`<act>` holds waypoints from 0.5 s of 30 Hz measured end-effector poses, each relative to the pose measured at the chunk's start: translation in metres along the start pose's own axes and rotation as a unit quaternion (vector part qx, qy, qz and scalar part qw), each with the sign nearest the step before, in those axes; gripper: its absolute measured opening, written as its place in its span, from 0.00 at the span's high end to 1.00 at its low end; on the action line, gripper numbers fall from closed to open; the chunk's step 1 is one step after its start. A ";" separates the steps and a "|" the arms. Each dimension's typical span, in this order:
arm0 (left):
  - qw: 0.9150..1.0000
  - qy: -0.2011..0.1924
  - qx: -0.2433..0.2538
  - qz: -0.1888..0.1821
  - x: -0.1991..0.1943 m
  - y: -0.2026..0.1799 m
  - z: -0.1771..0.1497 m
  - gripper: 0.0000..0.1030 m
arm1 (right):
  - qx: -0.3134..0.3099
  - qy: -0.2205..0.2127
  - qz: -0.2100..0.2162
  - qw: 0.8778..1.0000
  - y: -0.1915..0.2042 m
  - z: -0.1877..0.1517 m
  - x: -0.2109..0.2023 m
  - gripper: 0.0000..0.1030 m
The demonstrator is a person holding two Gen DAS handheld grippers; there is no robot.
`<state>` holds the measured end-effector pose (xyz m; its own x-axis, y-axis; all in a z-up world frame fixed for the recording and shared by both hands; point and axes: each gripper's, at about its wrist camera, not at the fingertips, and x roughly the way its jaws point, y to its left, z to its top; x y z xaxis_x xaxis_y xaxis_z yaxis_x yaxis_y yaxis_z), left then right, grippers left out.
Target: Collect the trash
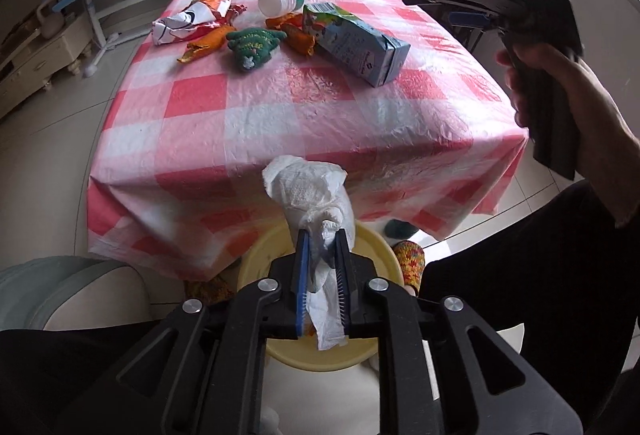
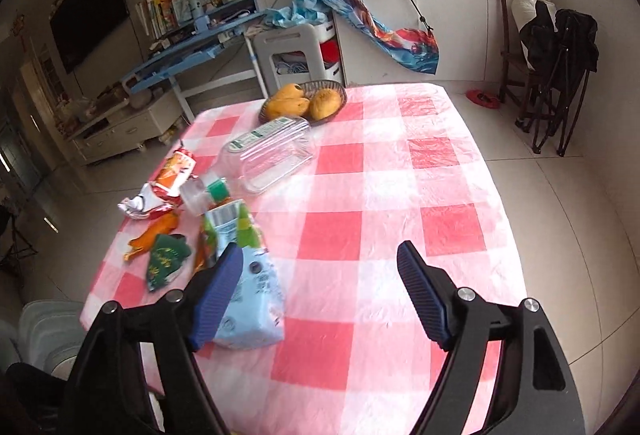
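A table [image 1: 280,107] under a pink-and-white checked cloth fills both views, its litter gathered toward one side: a blue milk carton [image 1: 356,43] lying flat, a clear plastic bottle [image 2: 268,155] on its side, a crumpled snack wrapper [image 1: 196,15], orange peel [image 1: 208,45] and a green knitted toy [image 1: 252,45]. Below the table's near edge sits a yellow bin [image 1: 260,259]. Above it, the left gripper [image 1: 322,235] has a crumpled white tissue [image 1: 312,195] between its narrowly parted fingers, the paper bulging beyond the tips and trailing back between the pads. Only the right wrist view shows a basket of mangoes [image 2: 304,101], and the right gripper [image 2: 320,255] spread wide and empty over the cloth, the carton just beside its left finger. Only the left wrist view shows the bin, the tissue and the person's hand [image 1: 540,83] gripping the right tool's handle.
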<state>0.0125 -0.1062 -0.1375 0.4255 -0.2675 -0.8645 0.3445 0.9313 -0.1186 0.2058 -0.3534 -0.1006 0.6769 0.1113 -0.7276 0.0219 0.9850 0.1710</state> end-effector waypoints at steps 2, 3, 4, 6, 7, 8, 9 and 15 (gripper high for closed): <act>1.000 0.005 0.006 0.007 0.002 -0.002 0.000 0.63 | -0.001 0.016 -0.014 1.000 -0.005 0.005 0.021 0.26; 1.000 0.004 0.007 0.012 0.003 -0.004 0.000 0.58 | -0.001 0.026 -0.019 0.999 -0.008 0.006 0.032 0.25; 1.000 0.003 0.008 0.014 0.002 -0.004 0.000 0.52 | 0.001 0.036 -0.020 0.999 -0.010 0.007 0.041 0.24; 1.000 0.001 0.011 0.017 0.003 -0.005 0.002 0.48 | 0.004 0.052 -0.022 0.998 -0.012 0.009 0.059 0.24; 1.000 0.000 0.011 0.020 0.003 -0.006 0.003 0.44 | 0.004 0.057 -0.025 0.998 -0.012 0.010 0.066 0.24; 1.000 -0.002 0.011 0.025 0.003 -0.006 0.003 0.40 | 0.004 0.061 -0.027 0.998 -0.013 0.010 0.073 0.23; 0.999 -0.007 0.011 0.029 0.002 -0.006 0.004 0.38 | -0.003 0.052 -0.030 0.998 -0.012 0.012 0.074 0.18; 0.997 -0.051 -0.007 0.058 -0.008 -0.001 0.013 0.20 | -0.013 0.063 -0.045 0.997 -0.002 0.024 0.088 0.06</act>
<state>0.0201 -0.1080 -0.1241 0.5453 -0.1819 -0.8183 0.2776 0.9603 -0.0285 0.2830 -0.3488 -0.1491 0.5758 0.0357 -0.8168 0.0587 0.9947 0.0848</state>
